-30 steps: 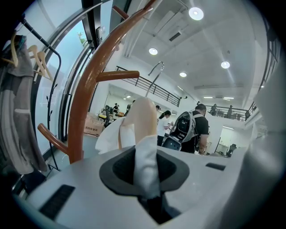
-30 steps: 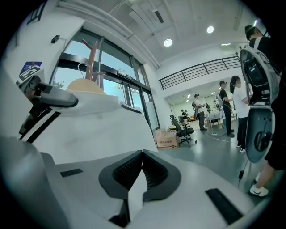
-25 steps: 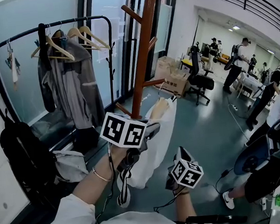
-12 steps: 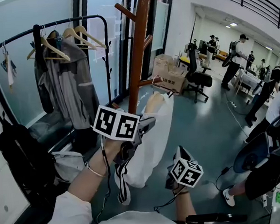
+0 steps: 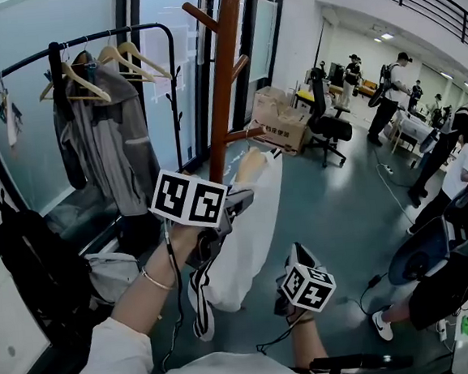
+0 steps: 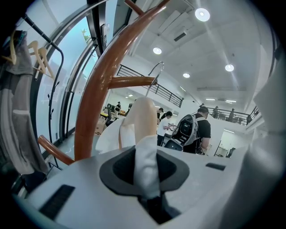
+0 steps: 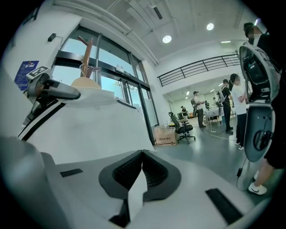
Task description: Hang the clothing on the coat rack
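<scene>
Beside the coat rack (image 5: pixel 223 77), the left gripper (image 6: pixel 144 167) pinches the white garment (image 5: pixel 247 246) just under its hanger (image 6: pixel 140 116), holding the hook (image 6: pixel 154 74) up near a peg (image 6: pixel 132 82). The right gripper (image 7: pixel 140 174) nips a lower fold, likely to steady the hanging cloth.

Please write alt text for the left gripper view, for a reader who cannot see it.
The jaws of the left gripper pinch a fold of a white garment that hangs on a pale wooden hanger just ahead. The hanger's metal hook rises beside the tip of a level peg on the brown wooden coat rack. People stand far behind.
</scene>
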